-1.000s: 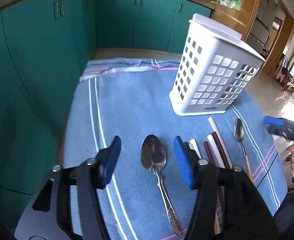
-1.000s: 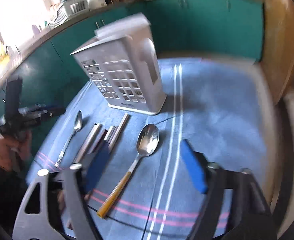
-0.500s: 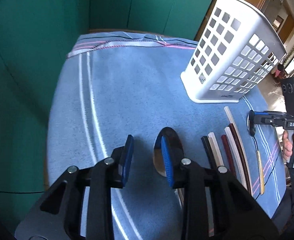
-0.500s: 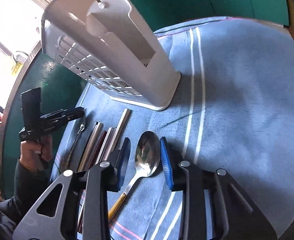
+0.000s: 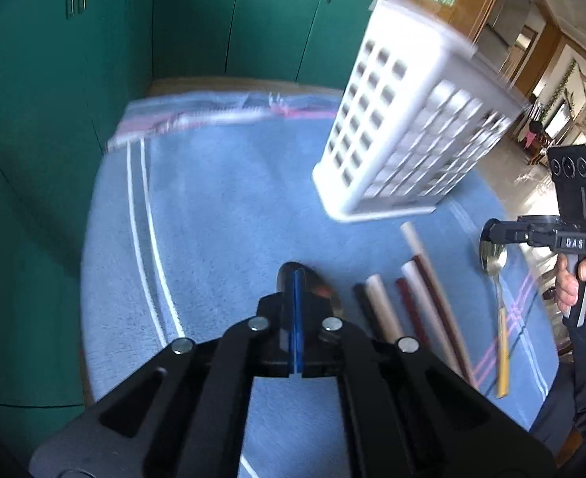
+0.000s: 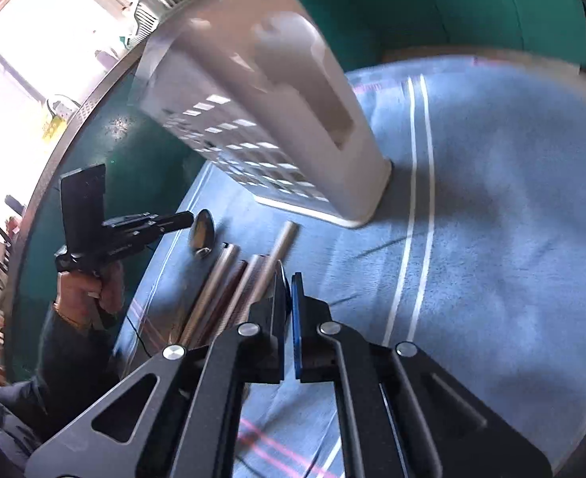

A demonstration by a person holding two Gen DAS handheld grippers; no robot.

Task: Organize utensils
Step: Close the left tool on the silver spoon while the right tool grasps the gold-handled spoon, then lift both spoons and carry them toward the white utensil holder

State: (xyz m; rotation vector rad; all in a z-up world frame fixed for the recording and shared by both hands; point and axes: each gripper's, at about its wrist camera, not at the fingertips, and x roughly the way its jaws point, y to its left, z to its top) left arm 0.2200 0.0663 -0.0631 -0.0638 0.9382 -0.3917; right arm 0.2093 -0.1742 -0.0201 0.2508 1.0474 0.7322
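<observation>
Closed since a second ago, both tongs are clamped: left tongs [image 5: 295,310] on the steel spoon [image 5: 310,279], right tongs [image 6: 287,298] on the yellow-handled spoon [image 5: 499,298], ready for the white perforated plastic caddy [image 5: 408,127] toward the blue-towelled tabletop's [image 5: 221,207] far edge.

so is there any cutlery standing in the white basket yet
No, the white basket shows nothing through its holes, and the chopsticks lie on the blue cloth.

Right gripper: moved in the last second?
Yes. In the left wrist view the right gripper has come in from the cloth's right edge to the bowl of the yellow-handled spoon.
</observation>
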